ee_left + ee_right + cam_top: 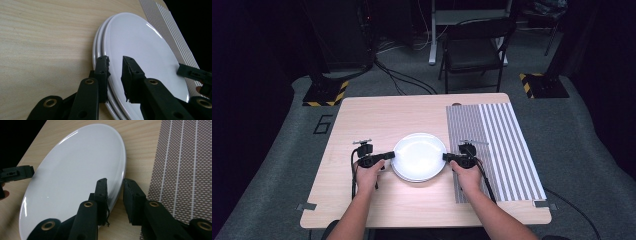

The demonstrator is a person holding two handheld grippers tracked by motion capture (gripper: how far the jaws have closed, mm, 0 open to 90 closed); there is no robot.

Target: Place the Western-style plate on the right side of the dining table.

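Observation:
A stack of white plates (418,155) sits in the middle of the wooden table (377,115). My left gripper (388,155) is shut on the left rim of the top plate (140,45), one jaw above it and one below. Rims of lower plates (98,45) show just beneath. My right gripper (447,157) is shut on the opposite rim of the same top plate (75,170), its jaws straddling the edge. Across the plate, each gripper view shows the other gripper: the right gripper (190,72) and the left gripper (17,173).
A grey and white striped placemat (497,150) covers the right side of the table, just beside the right hand. A black folding chair (474,50) stands beyond the far edge. Cables trail from both grippers toward the near edge.

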